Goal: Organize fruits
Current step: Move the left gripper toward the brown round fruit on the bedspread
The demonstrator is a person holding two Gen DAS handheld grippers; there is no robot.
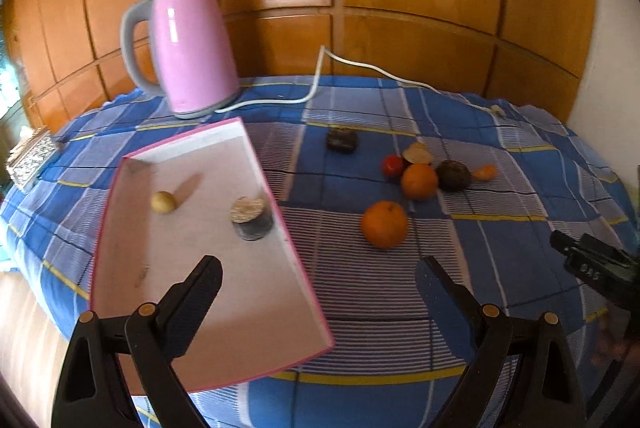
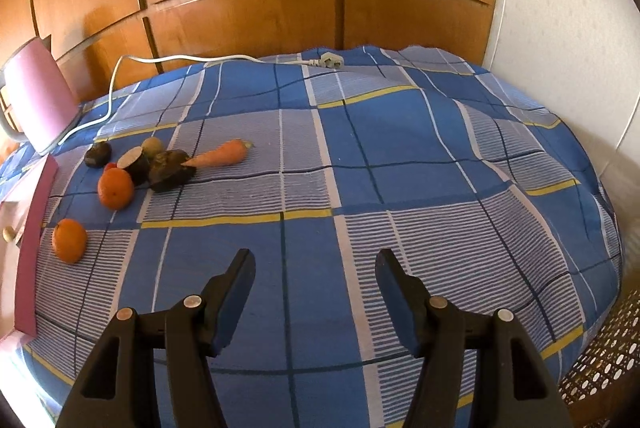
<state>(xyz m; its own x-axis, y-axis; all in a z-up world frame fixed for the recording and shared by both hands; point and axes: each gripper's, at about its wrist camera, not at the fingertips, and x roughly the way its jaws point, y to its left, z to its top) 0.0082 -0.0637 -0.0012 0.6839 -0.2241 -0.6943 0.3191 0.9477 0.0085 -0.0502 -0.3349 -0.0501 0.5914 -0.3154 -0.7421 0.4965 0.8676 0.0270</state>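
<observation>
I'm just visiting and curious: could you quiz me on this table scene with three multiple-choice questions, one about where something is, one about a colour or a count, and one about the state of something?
1. Where does the kettle stand?
A. At the far edge of the table, beyond the tray
B. Inside the tray
C. Among the oranges

2. How many items lie in the pink-rimmed tray?
A. None
B. Two
C. Five

3. How does the left gripper stand?
A. Shut on an orange
B. Shut on the tray's rim
C. Open, holding nothing

Answers:
1. A, the kettle sits behind the tray's far rim, near the wooden wall.
2. B, only a small yellowish fruit and a dark cut piece rest on the tray's floor.
3. C, its fingers are spread wide with only tray and cloth between them.
</observation>
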